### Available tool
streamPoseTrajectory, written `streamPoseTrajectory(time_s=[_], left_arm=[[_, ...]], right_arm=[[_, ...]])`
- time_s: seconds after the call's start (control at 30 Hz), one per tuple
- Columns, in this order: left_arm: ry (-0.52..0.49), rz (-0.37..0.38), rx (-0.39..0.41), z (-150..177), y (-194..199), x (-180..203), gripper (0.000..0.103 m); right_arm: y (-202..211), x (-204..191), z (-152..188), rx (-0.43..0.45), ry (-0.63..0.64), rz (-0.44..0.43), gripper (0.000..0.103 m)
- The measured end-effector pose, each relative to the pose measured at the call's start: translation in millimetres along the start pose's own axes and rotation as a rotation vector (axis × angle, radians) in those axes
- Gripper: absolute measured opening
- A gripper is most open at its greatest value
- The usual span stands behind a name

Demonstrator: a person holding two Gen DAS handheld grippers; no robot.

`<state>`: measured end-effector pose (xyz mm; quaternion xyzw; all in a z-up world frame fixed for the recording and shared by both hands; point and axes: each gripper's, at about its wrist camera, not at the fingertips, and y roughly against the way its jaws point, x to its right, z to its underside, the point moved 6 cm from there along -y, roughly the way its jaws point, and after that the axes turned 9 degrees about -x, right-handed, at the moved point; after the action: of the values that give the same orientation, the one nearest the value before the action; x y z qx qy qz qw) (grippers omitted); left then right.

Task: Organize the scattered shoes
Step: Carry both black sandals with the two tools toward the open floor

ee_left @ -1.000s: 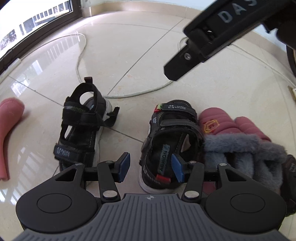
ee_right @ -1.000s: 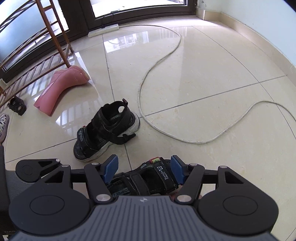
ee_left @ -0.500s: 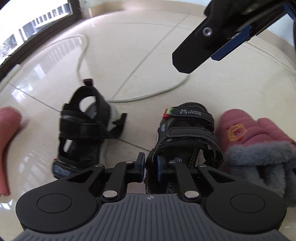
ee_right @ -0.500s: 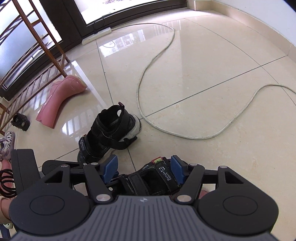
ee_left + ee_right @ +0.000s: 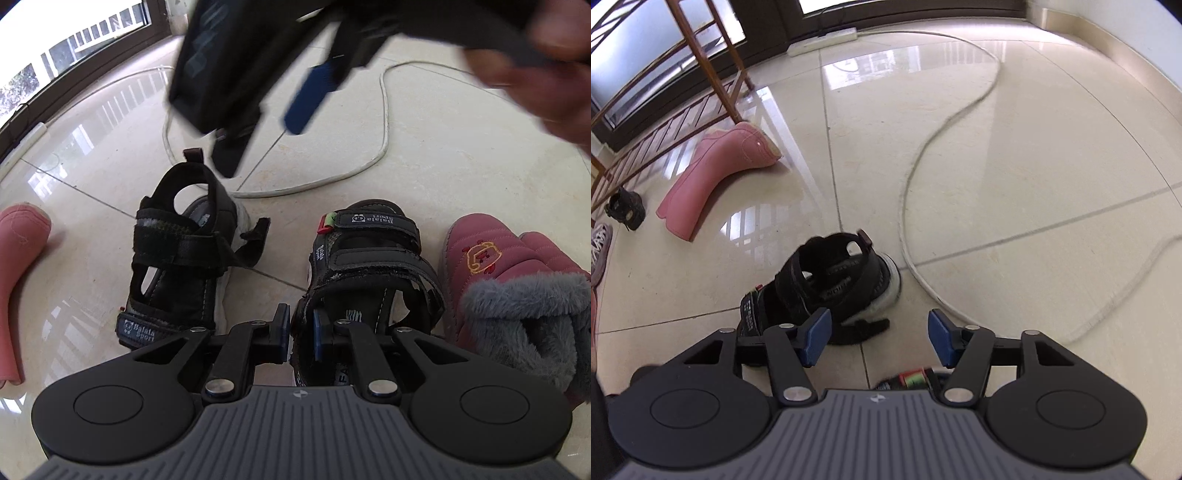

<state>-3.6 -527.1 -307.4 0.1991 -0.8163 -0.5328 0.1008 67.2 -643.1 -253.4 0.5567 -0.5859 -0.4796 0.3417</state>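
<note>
Sandal (image 5: 373, 273) beside the pink slippers (image 5: 517, 280): your left gripper (image 5: 300, 330) pinches its soft side wall. Light, floppy; hold there. Right gripper (image 5: 879, 336), closing, nothing between, nears the other sandal (image 5: 827, 284).

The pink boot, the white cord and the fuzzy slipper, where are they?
pink boot (image 5: 720, 173), right wrist view, on its shaft.
white cord (image 5: 912, 192), right wrist view, on its long curve.
fuzzy slipper (image 5: 480, 254), left wrist view, on its embroidered toe.

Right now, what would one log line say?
left jaws: shut on black strapped sandal's rim | right jaws: closing, empty, near second black sandal
</note>
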Motion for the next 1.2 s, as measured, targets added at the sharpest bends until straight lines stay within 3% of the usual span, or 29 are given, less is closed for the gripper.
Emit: streamPoseTrajectory(time_s=[0.1, 0.17, 0.33, 0.4, 0.43, 0.47, 0.67, 0.77, 0.8, 0.87, 0.93, 1.03, 1.2], left_arm=[[0.016, 0.000, -0.005, 6, 3, -6, 0.014], [0.027, 0.001, -0.007, 10, 4, -10, 0.013], [0.062, -0.007, -0.017, 25, 10, -23, 0.013], [0.093, -0.011, -0.027, 35, 15, -30, 0.013], [0.104, -0.014, -0.030, 40, 17, -33, 0.013], [0.112, -0.017, -0.032, 44, 19, -36, 0.013], [0.153, -0.044, -0.052, 72, 33, -48, 0.013], [0.144, -0.061, -0.058, 86, 40, -50, 0.013], [0.140, -0.065, -0.059, 90, 42, -50, 0.013], [0.140, -0.065, -0.065, 95, 45, -51, 0.013], [0.144, -0.064, -0.070, 99, 47, -52, 0.013], [0.159, -0.063, -0.077, 104, 49, -56, 0.013], [0.170, -0.067, -0.081, 108, 52, -59, 0.014]], right_arm=[[-17, -5, -16, -0.014, 0.025, 0.017, 0.058], [-28, -8, -25, -0.025, 0.036, 0.027, 0.047], [-46, -14, -38, -0.040, 0.060, 0.053, 0.043], [-53, -17, -42, -0.045, 0.067, 0.062, 0.033], [-55, -17, -43, -0.047, 0.067, 0.067, 0.016], [-57, -17, -45, -0.044, 0.062, 0.088, 0.012], [-53, -7, -36, -0.058, -0.016, 0.108, 0.010], [-50, -11, -25, -0.077, 0.042, 0.123, 0.015], [-48, -14, -23, -0.083, 0.083, 0.125, 0.021], [-44, -21, -18, -0.091, 0.189, 0.142, 0.060], [-36, -28, -17, -0.075, 0.295, 0.160, 0.075], [-28, -34, -17, -0.074, 0.413, 0.185, 0.079], [-26, -53, -16, -0.100, 0.612, 0.120, 0.084]])
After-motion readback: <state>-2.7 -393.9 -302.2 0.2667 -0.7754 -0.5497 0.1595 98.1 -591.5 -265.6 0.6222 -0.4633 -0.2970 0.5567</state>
